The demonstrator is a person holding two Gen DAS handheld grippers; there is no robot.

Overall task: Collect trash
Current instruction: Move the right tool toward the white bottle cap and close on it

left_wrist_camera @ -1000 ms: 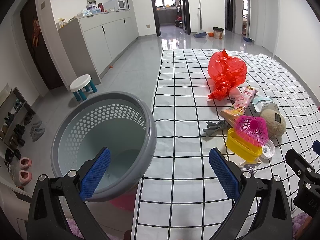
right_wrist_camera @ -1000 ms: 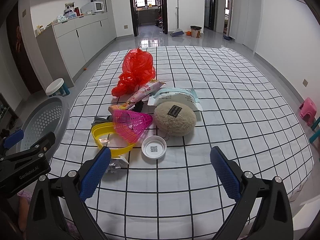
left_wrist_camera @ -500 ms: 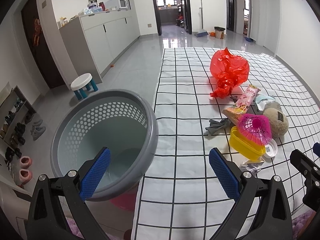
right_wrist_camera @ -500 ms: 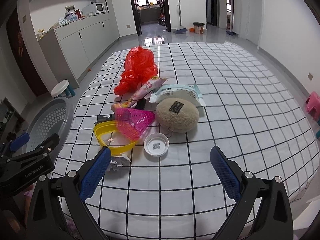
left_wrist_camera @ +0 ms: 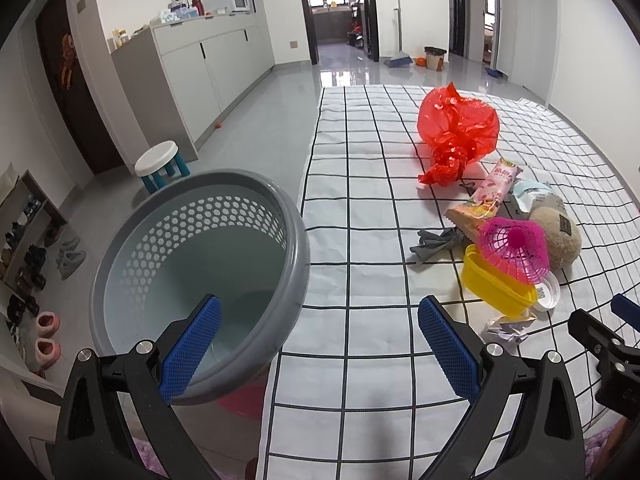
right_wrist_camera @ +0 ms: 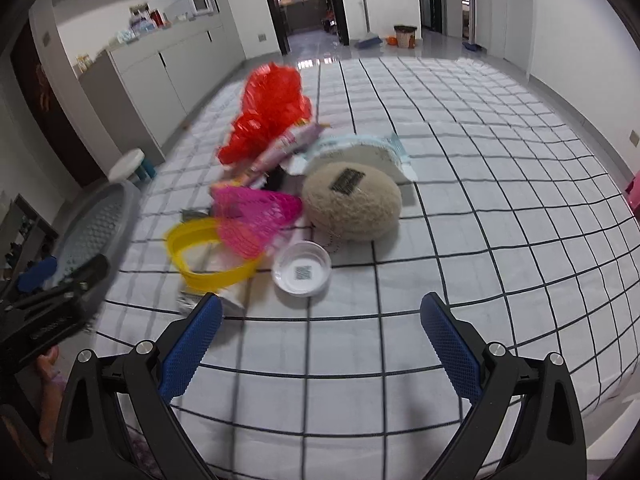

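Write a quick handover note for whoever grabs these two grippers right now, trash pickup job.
Left tongs: open, empty, held over the near rim of the grey basket beside the checked cloth.
Right tongs: open, empty, above bare cloth just short of the white lid.
Items all on the cloth in one cluster: red plastic bag, pink snack wrapper, yellow container, pink mesh cone, beige plush ball, crumpled paper.
Done: nothing visible in the basket.
Left: pick up the trash pieces and drop them into the basket.
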